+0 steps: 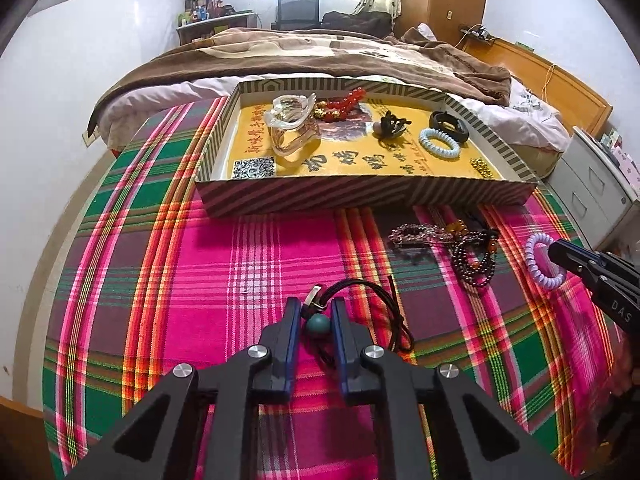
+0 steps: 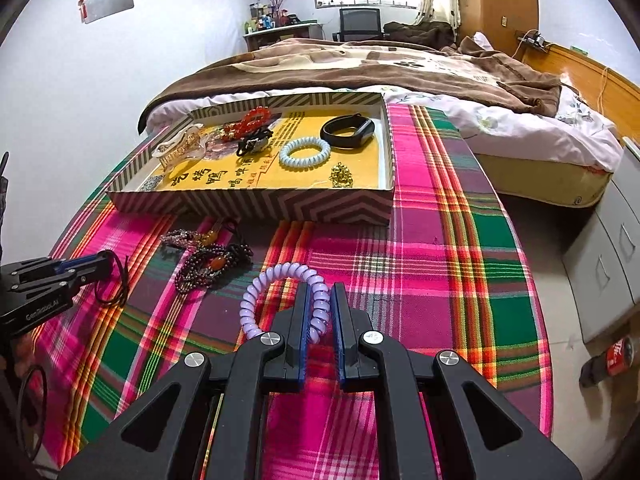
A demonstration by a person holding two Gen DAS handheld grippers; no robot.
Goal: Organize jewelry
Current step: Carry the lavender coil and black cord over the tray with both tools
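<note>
- The left gripper [image 1: 315, 312] has its pads closed on a black cord necklace [image 1: 372, 312] with a teal bead [image 1: 319, 325] and a metal clasp; the bead sits between the jaws, and the cord loops away toward 3 o'clock on the plaid cloth [image 1: 240, 264].
- The right gripper [image 2: 320, 300] is clamped on a lilac spiral hair tie [image 2: 280, 280], which stands as a ring with its free arc curving toward 10 o'clock.
- At 12 o'clock from both grippers lies a striped cardboard box [image 1: 360, 196], its long side running across the view, open on top.
- Inside it: a clear hair claw [image 1: 290, 128], red beads [image 1: 348, 104], a black clip [image 1: 394, 124], a pale blue spiral hair tie [image 1: 439, 142], a black band [image 1: 448, 122], and a small gold piece [image 1: 482, 168] in the near corner.
- Outside the box, at 1 o'clock from the left gripper, dark bead strings [image 1: 472, 256] lie tangled with a sparkly chain [image 1: 416, 234]; their separate strands are hard to tell apart.
- The necklace's near end is hidden under the left gripper's jaws.
</note>
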